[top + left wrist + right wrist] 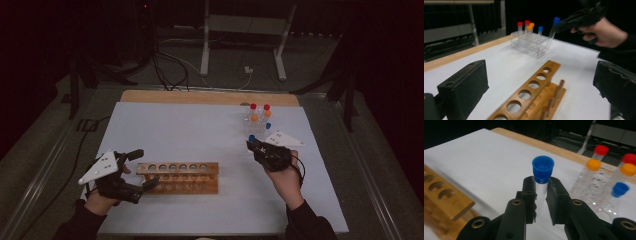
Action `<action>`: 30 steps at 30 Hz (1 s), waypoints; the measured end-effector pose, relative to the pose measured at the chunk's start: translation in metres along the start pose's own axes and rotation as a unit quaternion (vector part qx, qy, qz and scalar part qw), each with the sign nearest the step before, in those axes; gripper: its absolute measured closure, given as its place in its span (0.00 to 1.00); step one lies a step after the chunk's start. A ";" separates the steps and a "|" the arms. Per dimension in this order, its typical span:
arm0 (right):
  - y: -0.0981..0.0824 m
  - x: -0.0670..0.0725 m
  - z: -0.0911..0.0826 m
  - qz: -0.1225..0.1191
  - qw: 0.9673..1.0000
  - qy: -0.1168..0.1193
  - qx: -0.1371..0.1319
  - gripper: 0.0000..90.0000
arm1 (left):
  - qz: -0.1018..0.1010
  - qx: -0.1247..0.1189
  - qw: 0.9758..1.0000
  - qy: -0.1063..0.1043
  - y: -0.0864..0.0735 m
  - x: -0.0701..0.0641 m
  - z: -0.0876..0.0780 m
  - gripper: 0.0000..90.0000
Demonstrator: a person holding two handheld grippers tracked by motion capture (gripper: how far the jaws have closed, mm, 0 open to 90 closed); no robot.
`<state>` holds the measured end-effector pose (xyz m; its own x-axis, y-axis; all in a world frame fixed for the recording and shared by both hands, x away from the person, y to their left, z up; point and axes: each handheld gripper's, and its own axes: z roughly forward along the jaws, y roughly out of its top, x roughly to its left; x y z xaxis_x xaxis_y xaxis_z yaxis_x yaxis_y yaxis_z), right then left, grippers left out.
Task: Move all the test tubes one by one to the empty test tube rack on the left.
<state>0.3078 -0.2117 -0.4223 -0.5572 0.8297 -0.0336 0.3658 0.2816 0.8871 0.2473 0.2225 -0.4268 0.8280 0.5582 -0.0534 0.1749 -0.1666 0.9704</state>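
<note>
My right gripper (541, 195) pinches the blue-capped tube (542, 173) just under its cap, above the sheet between the clear rack (257, 122) and wooden rack (177, 177); my left gripper (142, 170) (spread) flanks the latter. A tilted tube could miss its hole.

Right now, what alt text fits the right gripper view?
The right gripper clamps a clear tube with a blue cap upright between its black jaws. Red-, orange- and blue-capped tubes in a clear rack stand behind; a wooden rack sits left.

Your blue-capped clear tube (542, 173) stands upright, lifted off the table, just near of the clear rack (257, 125) at far right.
</note>
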 end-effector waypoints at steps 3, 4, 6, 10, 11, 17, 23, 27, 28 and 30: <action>-0.001 0.005 0.000 -0.009 1.000 0.009 0.004 0.85 | 0.008 0.024 1.000 -0.015 0.011 -0.003 0.015 0.01; -0.001 0.006 0.001 -0.011 1.000 0.013 0.005 0.86 | 0.010 0.031 0.999 -0.020 0.014 -0.005 0.020 0.01; -0.001 0.008 0.001 -0.013 1.000 0.015 0.005 0.86 | 0.003 0.042 0.999 -0.035 0.019 -0.006 0.031 0.01; -0.001 0.012 0.002 -0.020 1.000 0.022 0.009 0.85 | -0.005 0.055 0.997 -0.052 0.026 -0.010 0.053 0.01; 0.000 0.014 0.001 -0.022 0.999 0.027 0.008 0.86 | -0.008 0.054 0.997 -0.058 0.027 -0.010 0.058 0.01; 0.002 0.020 -0.001 -0.034 0.999 0.036 0.011 0.86 | -0.003 0.057 0.995 -0.081 0.041 -0.016 0.086 0.01; 0.003 0.025 0.001 -0.044 0.998 0.046 0.017 0.86 | -0.004 0.067 0.994 -0.091 0.055 -0.018 0.111 0.01; 0.004 0.027 0.000 -0.050 0.997 0.050 0.017 0.86 | 0.010 0.070 0.993 -0.091 0.064 -0.023 0.126 0.01; 0.004 0.027 0.000 -0.049 0.997 0.050 0.017 0.86 | 0.011 0.069 0.993 -0.094 0.065 -0.023 0.129 0.02; 0.004 0.028 0.000 -0.052 0.997 0.054 0.017 0.86 | 0.015 0.070 0.993 -0.089 0.068 -0.025 0.136 0.04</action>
<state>0.2934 -0.1873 -0.4194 -0.6693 0.7394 -0.0728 0.3259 0.3803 0.8655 0.3113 0.0869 -0.3919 0.9131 0.4003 -0.0779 0.2107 -0.2994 0.9306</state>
